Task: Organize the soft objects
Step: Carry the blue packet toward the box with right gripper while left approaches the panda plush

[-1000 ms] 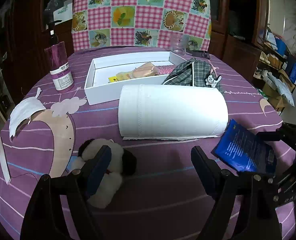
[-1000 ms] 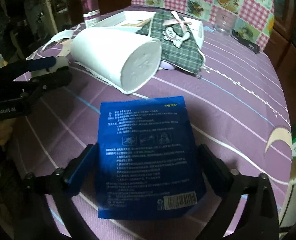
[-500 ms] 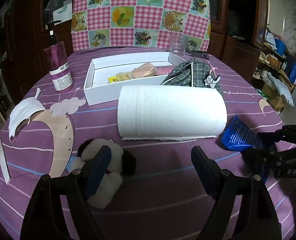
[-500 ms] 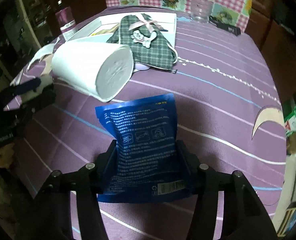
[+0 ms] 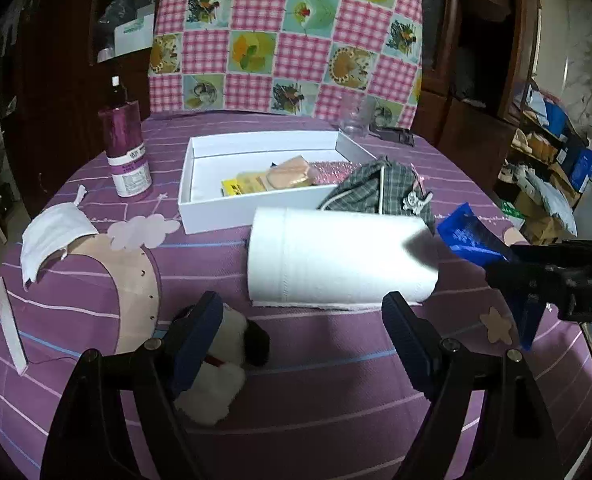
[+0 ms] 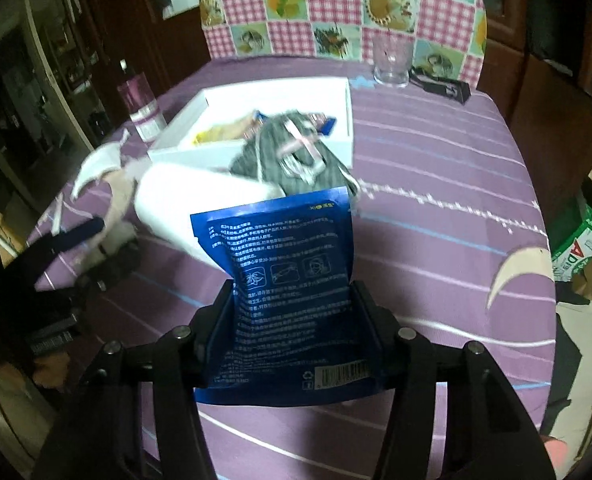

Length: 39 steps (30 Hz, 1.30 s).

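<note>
While lifted, blue packet [image 6: 292, 280] fills hand-held gripper [image 6: 294, 304].

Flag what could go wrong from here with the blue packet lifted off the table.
The right gripper pinches only the lower sides of the floppy blue packet, so it may buckle or slip. The paper roll and plaid pouch lie before the white box; a low carry could snag them.

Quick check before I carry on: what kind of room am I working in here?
Most likely a lived-in home dining or living room. A round table wears a purple cartoon-print cloth, a chair draped in pink checked fabric stands behind it, dark wooden cabinets line the walls, and boxes and bags clutter the shelves at right.
</note>
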Each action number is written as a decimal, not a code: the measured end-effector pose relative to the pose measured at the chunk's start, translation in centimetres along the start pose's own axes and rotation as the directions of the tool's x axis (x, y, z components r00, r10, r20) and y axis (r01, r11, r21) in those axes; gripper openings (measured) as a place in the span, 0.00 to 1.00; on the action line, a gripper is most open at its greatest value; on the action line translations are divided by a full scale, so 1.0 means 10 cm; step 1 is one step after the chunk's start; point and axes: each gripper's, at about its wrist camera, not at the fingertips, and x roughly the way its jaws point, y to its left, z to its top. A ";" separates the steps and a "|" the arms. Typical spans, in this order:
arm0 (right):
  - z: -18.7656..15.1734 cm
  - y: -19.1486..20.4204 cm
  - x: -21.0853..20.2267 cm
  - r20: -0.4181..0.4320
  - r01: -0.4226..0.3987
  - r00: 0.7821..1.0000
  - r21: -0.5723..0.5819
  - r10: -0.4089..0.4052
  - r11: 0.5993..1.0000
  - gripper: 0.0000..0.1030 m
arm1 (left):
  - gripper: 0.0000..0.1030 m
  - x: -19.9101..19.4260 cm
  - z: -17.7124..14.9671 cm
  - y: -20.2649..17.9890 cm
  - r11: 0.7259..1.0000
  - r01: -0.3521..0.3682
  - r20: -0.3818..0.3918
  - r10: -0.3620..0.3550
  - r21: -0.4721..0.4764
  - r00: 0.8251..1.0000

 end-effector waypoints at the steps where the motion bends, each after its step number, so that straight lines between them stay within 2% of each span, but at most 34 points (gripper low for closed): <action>1: 0.04 0.03 0.00 0.013 -0.008 1.000 0.006 0.008 1.000 0.55 | 0.80 -0.02 0.02 0.01 1.000 -0.006 0.006 0.006 -0.006 1.000; 9: 0.22 0.14 -0.05 0.173 -0.093 0.981 0.030 0.087 0.995 0.56 | 0.80 -0.09 0.07 0.07 0.999 -0.034 0.036 0.035 -0.027 0.999; 13: 0.17 0.09 -0.05 0.250 -0.145 0.960 0.041 0.130 0.989 0.57 | 0.80 -0.06 0.06 0.10 0.998 -0.045 0.030 0.046 -0.034 0.998; 17: 0.09 0.03 -0.01 0.299 -0.153 0.945 0.057 0.130 0.987 0.58 | 0.80 -0.03 0.05 0.11 0.998 -0.049 0.025 0.050 -0.040 0.998; 19: 0.08 0.00 0.02 0.301 -0.150 0.946 0.072 0.122 0.986 0.58 | 0.80 -0.03 0.05 0.11 0.998 -0.050 0.024 0.051 -0.041 0.998; 22: 0.08 -0.01 0.05 0.285 -0.095 0.956 0.078 0.069 0.992 0.58 | 0.80 -0.02 0.04 0.11 0.998 -0.054 0.023 0.055 -0.043 0.998; 26: 0.07 -0.01 0.12 0.216 -0.094 0.973 0.060 0.079 0.994 0.58 | 0.80 -0.02 0.04 0.14 0.997 -0.061 0.022 0.062 -0.052 0.998; 29: 0.05 0.01 0.17 0.183 -0.053 0.982 0.049 0.044 0.997 0.58 | 0.80 -0.03 0.03 0.16 0.996 -0.066 0.020 0.067 -0.058 0.998; 39: 0.02 0.06 0.18 0.157 -0.055 0.986 0.040 0.048 0.998 0.58 | 0.80 -0.09 0.02 0.25 0.995 -0.067 0.030 0.070 -0.074 0.997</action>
